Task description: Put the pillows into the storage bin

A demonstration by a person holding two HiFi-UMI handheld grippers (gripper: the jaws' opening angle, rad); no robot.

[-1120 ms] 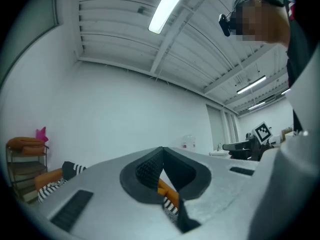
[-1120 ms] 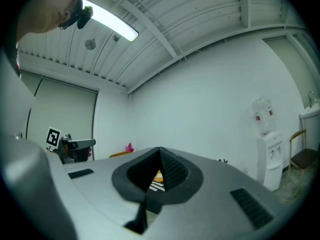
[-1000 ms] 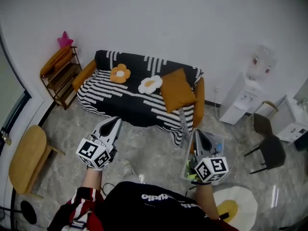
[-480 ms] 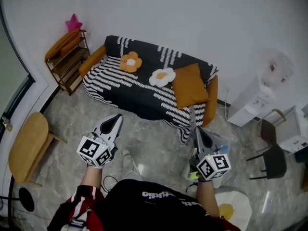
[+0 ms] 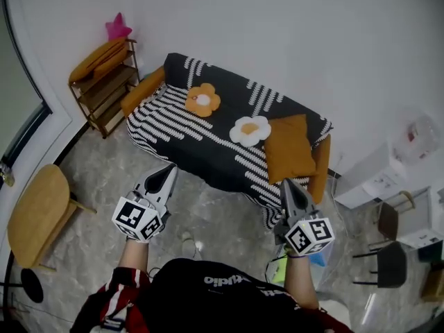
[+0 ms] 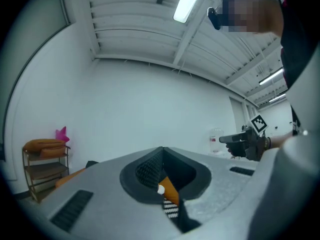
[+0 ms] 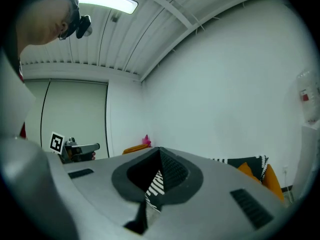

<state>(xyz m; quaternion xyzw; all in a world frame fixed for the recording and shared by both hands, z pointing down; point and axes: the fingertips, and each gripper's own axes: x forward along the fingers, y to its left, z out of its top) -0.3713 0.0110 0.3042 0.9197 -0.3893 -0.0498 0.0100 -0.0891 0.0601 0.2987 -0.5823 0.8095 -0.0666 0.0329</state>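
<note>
Both hands have travelled toward the sofa (image 5: 173, 120) since the earlier frames, and what I take to be the clear storage bin (image 5: 329, 263), which stood ahead of the right hand, now sits low beside and partly behind it. Left tool (image 5: 168, 169) and right tool (image 5: 286, 184) point level at the sofa, each with its jaws brought together and nothing held between them (only slivers of the sofa show through the slits in the two gripper views). All the pillows lie on the sofa, well apart from the bin. I count three: an orange flower pillow (image 5: 202, 99) toward the left end, a white flower pillow (image 5: 250, 130) near the middle, and a square orange pillow (image 5: 289, 157) leaning at the right end. One bin, two tools. The pillows should be light, soft and springy, squashing under a grip, so a shallow pinch would likely slip; better to bite deep on a petal or a corner seam, and the bigger square one may want both tools at opposite edges
</note>
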